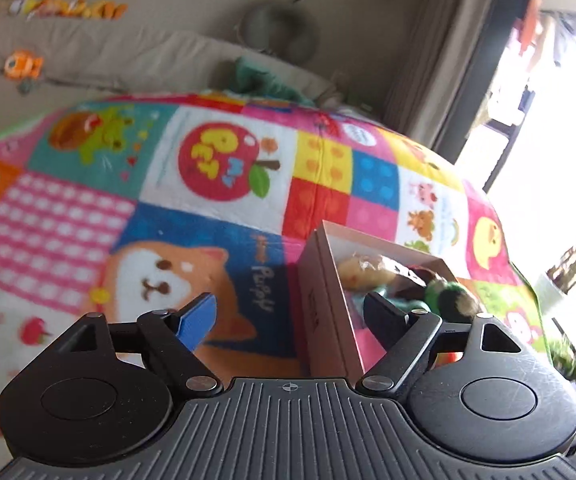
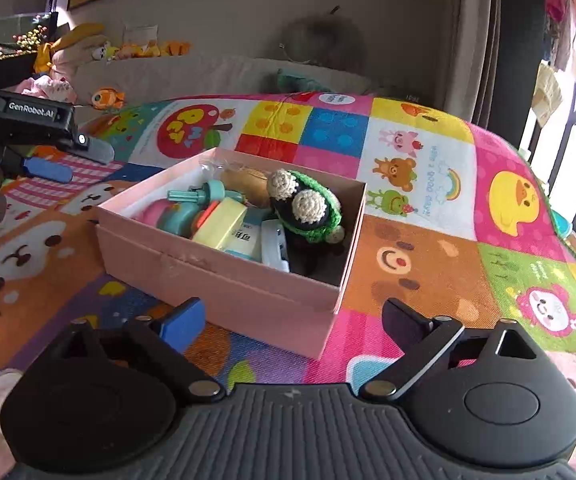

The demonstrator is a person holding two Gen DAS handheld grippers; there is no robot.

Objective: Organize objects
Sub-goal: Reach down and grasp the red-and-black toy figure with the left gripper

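1. Surface: a patchwork cartoon blanket [image 2: 428, 184] covers the whole working area. What lies beneath it cannot be told.
2. Pink cardboard box [image 2: 224, 276], lid off, sits near the middle of the right wrist view, resting on the blanket. In the left wrist view the same box appears at about 4 o'clock, one corner toward the lens.
3. Box contents, right wrist view: a green crocheted frog [image 2: 308, 208] with two cream eyes leans at the box's 2 o'clock corner; a teal toy drill [image 2: 192, 208] lies at 9 o'clock; a yellow block [image 2: 218, 222] sits at centre; a white packet [image 2: 274, 244] lies just beside the frog at 6 o'clock. A brown plush-like item behind the frog is too blurred to name, possibly a soft toy.
4. Right hand-held gripper [image 2: 292, 320]: jaws spread wide, nothing between the pads, hovering near the box's front corner without touching it.
5. Left hand-held gripper [image 1: 288, 312]: jaws wide apart, nothing gripped. Its right finger overlaps the box's open top in the picture; contact cannot be told. In the right wrist view it enters at 9 o'clock, blue pad showing, well apart from the box.
6. Background, 12 o'clock: a grey sofa [image 2: 216, 72] carrying an orange fish toy [image 2: 106, 98].
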